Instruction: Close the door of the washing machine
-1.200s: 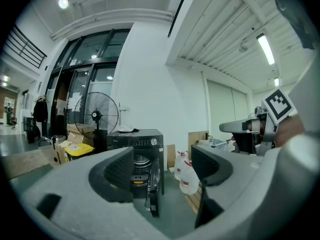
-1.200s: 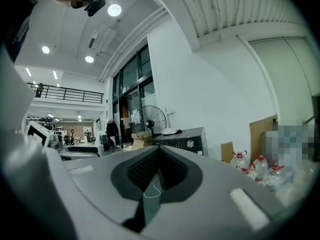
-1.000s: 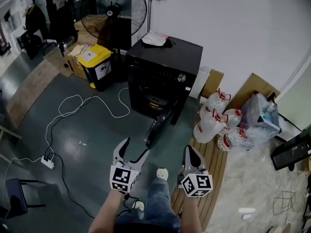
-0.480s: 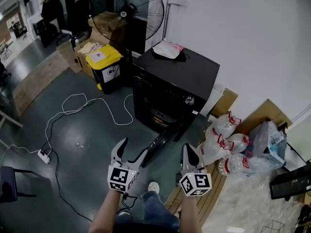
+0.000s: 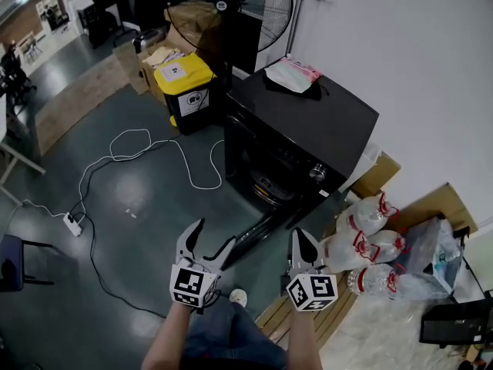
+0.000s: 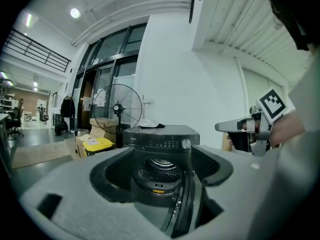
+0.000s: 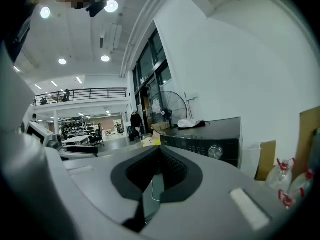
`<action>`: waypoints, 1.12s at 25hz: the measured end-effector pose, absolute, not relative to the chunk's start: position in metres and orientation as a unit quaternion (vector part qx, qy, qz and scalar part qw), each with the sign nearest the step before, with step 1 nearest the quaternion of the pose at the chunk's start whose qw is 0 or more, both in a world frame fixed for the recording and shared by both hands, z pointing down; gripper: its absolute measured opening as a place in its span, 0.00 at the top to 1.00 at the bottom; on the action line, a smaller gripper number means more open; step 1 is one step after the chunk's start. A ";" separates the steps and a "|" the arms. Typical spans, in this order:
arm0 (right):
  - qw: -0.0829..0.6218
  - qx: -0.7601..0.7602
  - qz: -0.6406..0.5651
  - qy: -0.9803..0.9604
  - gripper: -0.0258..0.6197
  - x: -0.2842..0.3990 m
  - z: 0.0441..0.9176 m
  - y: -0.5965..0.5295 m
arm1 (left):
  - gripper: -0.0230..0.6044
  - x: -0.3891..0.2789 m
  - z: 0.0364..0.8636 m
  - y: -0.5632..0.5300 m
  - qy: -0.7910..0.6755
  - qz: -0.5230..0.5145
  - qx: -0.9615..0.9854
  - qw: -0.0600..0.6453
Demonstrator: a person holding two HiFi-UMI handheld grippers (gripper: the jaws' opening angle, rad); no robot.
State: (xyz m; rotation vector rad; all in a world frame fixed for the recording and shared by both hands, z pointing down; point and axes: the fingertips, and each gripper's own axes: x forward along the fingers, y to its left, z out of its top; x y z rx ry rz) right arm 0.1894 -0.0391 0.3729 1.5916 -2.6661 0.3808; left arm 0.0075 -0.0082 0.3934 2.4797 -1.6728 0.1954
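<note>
The black washing machine stands against the white wall. Its round door hangs wide open toward me, low over the floor. In the left gripper view the machine shows its drum, with the door edge-on just beyond the jaws. My left gripper is open and empty, a short way in front of the door's outer edge. To the right of the door is my right gripper, shut on nothing. In the right gripper view the control panel lies ahead of my right gripper.
A yellow bin and a large fan stand left of the machine. A white cable runs over the floor to a power strip. Water bottles lie at the right, a wooden pallet under my right side. A pink bag lies on the machine.
I have moved closer to the machine, so it and its door loom larger and nearer both grippers. The jaws stand as they did before.
</note>
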 end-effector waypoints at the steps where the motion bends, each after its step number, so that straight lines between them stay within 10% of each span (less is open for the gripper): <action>1: 0.010 0.505 0.125 -0.854 0.94 0.187 0.376 -0.043 | 0.41 0.006 0.395 -0.011 -0.557 0.067 0.824 0.073; 28: 0.090 0.412 0.195 -0.885 0.94 0.126 0.575 -0.060 | 0.53 0.054 0.671 0.043 -0.442 0.222 0.854 0.164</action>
